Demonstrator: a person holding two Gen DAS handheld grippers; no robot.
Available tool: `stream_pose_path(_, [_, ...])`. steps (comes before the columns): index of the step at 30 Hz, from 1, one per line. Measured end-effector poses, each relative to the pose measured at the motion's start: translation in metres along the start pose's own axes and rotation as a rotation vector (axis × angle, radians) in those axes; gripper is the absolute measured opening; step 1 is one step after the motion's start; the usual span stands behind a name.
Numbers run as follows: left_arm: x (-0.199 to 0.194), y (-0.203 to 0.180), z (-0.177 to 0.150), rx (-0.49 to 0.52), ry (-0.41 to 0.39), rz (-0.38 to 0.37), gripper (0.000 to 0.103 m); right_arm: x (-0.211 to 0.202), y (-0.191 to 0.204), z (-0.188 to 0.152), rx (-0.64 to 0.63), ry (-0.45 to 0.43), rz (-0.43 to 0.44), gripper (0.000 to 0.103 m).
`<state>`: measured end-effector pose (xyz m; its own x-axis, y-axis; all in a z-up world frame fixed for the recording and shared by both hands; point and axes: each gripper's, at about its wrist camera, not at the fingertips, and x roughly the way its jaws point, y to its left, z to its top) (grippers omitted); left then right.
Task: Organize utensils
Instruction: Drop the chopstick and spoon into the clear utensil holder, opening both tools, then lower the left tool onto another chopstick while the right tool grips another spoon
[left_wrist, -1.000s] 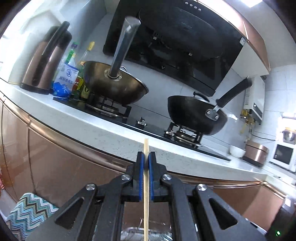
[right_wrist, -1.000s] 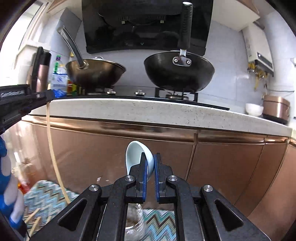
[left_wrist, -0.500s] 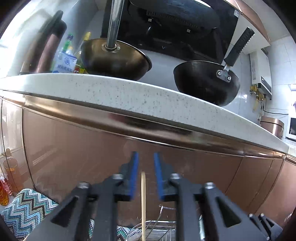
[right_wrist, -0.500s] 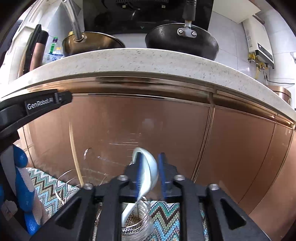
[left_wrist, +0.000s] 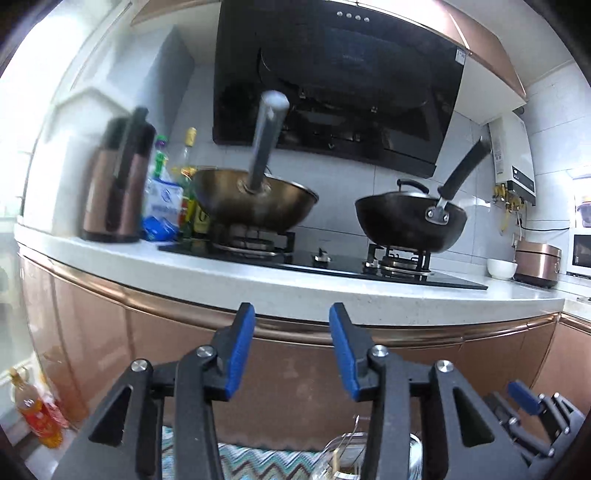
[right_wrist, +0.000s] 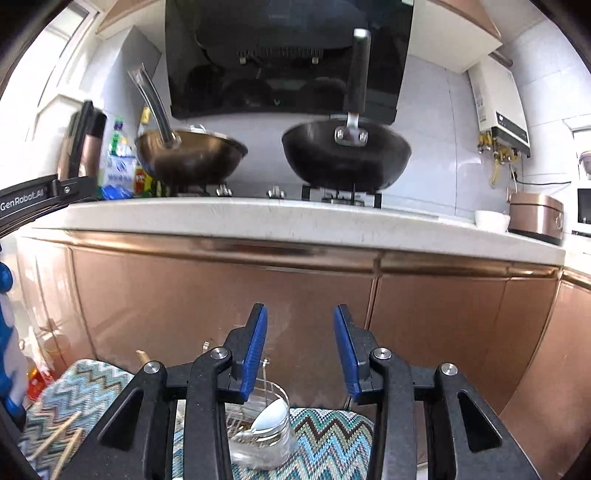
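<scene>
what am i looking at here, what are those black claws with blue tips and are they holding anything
These are two hand-held grabbers a person carries, each with a camera looking along its fingers. One picture comes from the left gripper, the other from the right gripper. Both stand open and hold nothing. Below the right one a pale blue ceramic spoon sits in a clear glass jar on a zigzag-patterned cloth, with loose wooden chopsticks at left. Behind, a brass-coloured wok and a black wok sit on the stove.

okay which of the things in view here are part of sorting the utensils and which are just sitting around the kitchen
Part of the job: spoon in the glass jar; loose chopsticks on the zigzag mat; left gripper and right gripper, both open.

Just sitting around: brass wok, black wok, thermos, rice cooker.
</scene>
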<state>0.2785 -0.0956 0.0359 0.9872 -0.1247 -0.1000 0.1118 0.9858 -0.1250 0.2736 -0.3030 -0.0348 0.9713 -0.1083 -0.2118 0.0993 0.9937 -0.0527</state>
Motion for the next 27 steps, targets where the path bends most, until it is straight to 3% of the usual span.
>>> stream_pose_path(6, [-0.053, 0.036, 0.027, 0.000, 0.108, 0.001, 0.040, -0.062, 0.004, 0.019, -0.015, 0.005, 0.056, 0.037])
stream_pose_path(13, [-0.107, 0.076, 0.024, -0.003, 0.269, -0.022, 0.040, -0.112, 0.002, 0.019, 0.029, 0.074, 0.156, 0.035])
stream_pose_path(19, [-0.131, 0.105, 0.001, -0.017, 0.445, -0.040, 0.040, -0.122, 0.012, 0.005, 0.038, 0.175, 0.247, 0.032])
stream_pose_path(27, [-0.128, 0.121, -0.036, -0.051, 0.564, -0.073, 0.039, -0.111, 0.040, -0.028, -0.010, 0.301, 0.334, 0.032])
